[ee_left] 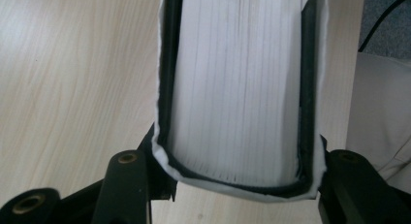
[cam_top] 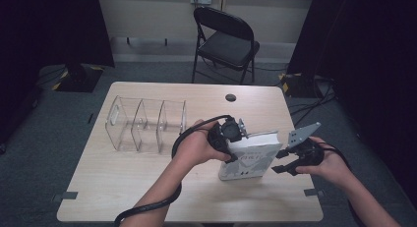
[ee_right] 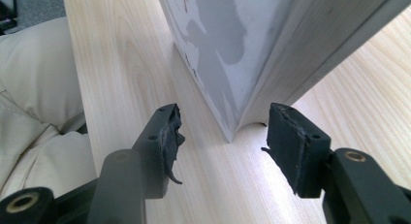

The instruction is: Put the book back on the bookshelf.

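High view, nearest us: we see the person's forearms come in from the bottom edge, and the book (cam_top: 251,158) stands on the wooden table (cam_top: 123,187) between the two grippers, toward the right of the middle.
Book, handling: we judge it a thick, stiff hardback in a white jacket, fairly heavy for its size. The glossy jacket may slip under the pads, so the page block and boards are the place to take hold, across the thickness.
Left gripper (cam_top: 227,134): clenched on the book at its upper left end. In the left gripper view the page edges (ee_left: 237,88) sit squarely between the two black jaws, covers pressed on both sides, so we call this a firm grasp on the book.
Right gripper (cam_top: 290,163): released. In the right gripper view its worn pads (ee_right: 170,136) stand apart on either side of the book's lower corner (ee_right: 232,129), close to it but not touching; nothing is held.
Next hold, our judgement: the right jaws would need to move forward over that corner and close across the spine end to share the weight.
Farther off: a clear acrylic divider rack (cam_top: 145,124) stands on the table's left half, well apart from the book.
Farthest: a black folding chair (cam_top: 226,40) stands beyond the table.
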Demonstrator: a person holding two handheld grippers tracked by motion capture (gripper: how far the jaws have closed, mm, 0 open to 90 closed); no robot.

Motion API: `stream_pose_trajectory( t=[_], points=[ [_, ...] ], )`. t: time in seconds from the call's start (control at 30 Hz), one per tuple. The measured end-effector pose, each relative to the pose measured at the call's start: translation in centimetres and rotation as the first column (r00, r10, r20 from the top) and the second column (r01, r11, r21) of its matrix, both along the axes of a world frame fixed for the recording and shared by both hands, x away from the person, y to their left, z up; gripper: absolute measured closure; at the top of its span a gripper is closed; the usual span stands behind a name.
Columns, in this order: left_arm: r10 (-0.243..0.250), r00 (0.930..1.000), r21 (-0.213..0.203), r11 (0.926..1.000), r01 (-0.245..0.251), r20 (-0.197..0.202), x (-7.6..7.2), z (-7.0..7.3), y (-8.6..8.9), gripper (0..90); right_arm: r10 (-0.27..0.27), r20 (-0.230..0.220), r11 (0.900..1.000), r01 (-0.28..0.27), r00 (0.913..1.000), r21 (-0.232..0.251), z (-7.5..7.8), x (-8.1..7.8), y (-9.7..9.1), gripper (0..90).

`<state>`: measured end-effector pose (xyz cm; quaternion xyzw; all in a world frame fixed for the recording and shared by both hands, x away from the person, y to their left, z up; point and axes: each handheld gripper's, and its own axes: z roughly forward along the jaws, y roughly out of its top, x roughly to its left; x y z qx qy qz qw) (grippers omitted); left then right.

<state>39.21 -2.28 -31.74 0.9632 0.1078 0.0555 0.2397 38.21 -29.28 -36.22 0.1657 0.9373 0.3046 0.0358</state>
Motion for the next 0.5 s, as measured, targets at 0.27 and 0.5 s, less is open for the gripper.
stream_pose_trajectory(
  t=[0.27,0.5],
  points=[
    [0.005,1.0,-0.02,0.9998,-0.005,-0.002,0.6,0.1,-0.5,45.9,-0.009,-0.009,0.9999,0.01,0.9999,0.005,-0.4,-0.1,-0.4,45.5],
    [-0.007,0.9999,0.004,1.0,0.007,-0.011,1.1,0.3,-1.8,45.5,-0.011,-0.009,0.9999,0.011,0.9999,0.009,-0.4,-0.2,-0.9,45.5]
  ],
)
